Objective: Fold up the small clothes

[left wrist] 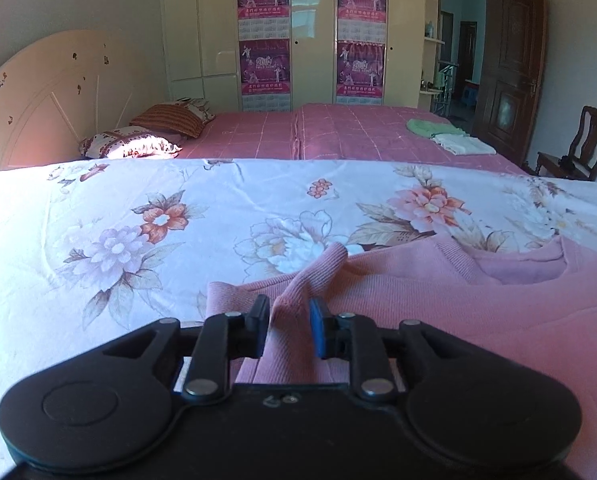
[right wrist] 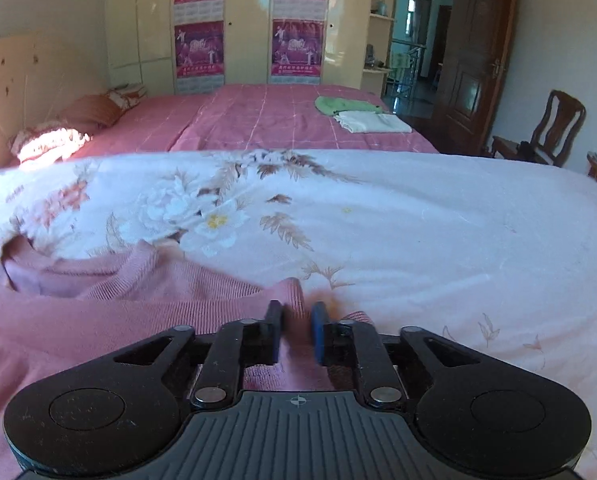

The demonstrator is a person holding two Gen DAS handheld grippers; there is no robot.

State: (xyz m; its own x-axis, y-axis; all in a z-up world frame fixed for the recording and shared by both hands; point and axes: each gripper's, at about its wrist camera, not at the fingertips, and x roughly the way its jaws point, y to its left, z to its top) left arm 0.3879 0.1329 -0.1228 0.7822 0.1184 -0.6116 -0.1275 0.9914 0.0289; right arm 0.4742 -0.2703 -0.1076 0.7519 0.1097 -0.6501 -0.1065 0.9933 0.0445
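Left wrist: both grippers (left wrist: 289, 320) (right wrist: 296, 322) slightly parted, loosely straddling pink sweater (left wrist: 478, 312) folds.

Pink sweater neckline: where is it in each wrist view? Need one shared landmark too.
Left wrist: neckline sits right of centre, at mid-height, on the pink sweater.
Right wrist: neckline sits far left, just below mid-height.
Shared landmark: folded green and white clothes on the pink bedspread behind.

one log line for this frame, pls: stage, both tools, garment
stage: mid-fold | left tool: open, pink ribbed knit sweater ridge between pads | right tool: open, sweater edge between pads | surface: white floral bedsheet
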